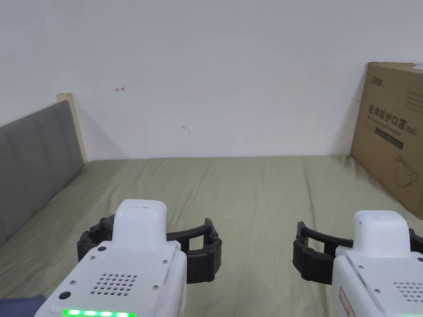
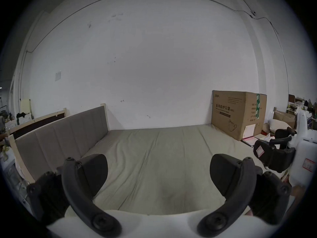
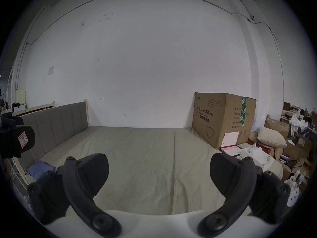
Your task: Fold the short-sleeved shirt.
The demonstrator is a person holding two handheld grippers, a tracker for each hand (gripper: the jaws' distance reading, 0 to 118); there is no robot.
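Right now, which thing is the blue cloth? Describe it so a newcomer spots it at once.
Start at the bed with the olive sheet, then follow the grey padded headboard along its left side toward the near end. The blue cloth lies crumpled there beside the headboard's foot. It is the one blue thing on the sheet; whether it is the shirt, I cannot tell.

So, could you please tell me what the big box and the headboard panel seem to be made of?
The box looks like plain brown corrugated cardboard, matte, with printed sides and green tape over its top edge. The headboard panel seems padded grey fabric, matte, stitched into vertical sections, with a pale post at its end that looks like wood.
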